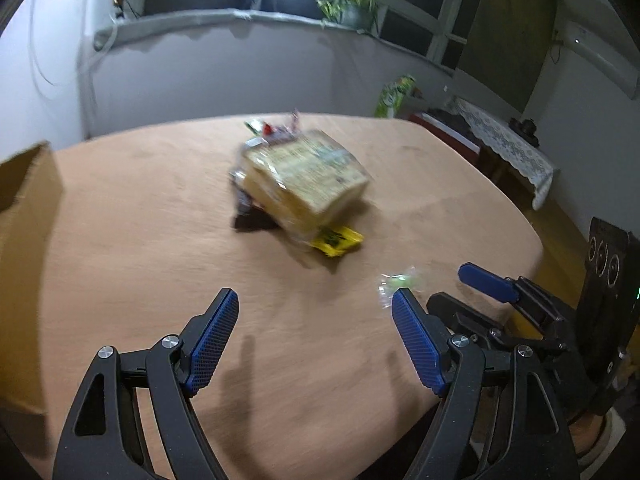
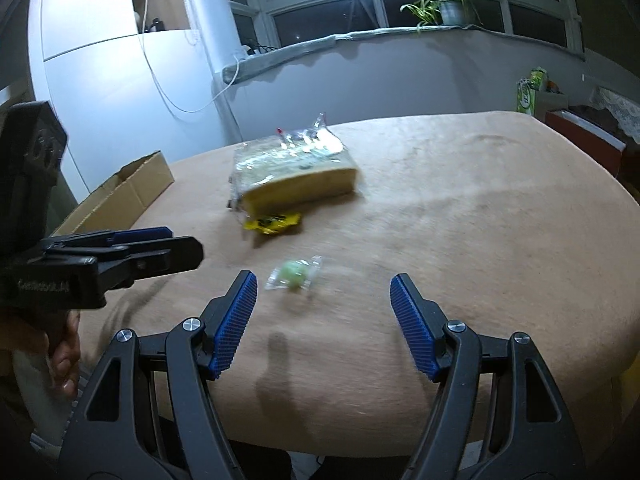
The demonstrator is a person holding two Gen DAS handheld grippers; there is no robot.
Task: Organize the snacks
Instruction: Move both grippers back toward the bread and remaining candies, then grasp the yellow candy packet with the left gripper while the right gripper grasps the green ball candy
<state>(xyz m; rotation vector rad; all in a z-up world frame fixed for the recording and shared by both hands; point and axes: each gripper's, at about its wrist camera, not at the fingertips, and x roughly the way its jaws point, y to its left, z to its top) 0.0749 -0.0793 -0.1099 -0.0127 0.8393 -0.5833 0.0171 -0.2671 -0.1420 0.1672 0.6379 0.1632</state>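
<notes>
Snacks (image 2: 294,174) sit piled mid-table (image 2: 480,240), a small green candy (image 2: 294,276) just nearer you than the pile; your left gripper (image 1: 316,340) and right gripper (image 2: 324,320) hover spread wide, grasping nothing.

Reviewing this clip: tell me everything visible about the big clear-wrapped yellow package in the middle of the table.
The yellow package is a blocky, loaf-like item in glossy clear plastic wrap, with a pale printed top face and plain yellow sides. The wrap gathers into a crinkled tail at its far end. It lies flat on the tan table, overlapping a small yellow packet at its near corner and, in the left wrist view, a dark wrapper. Neither gripper touches it. The print is too blurred to read.
</notes>
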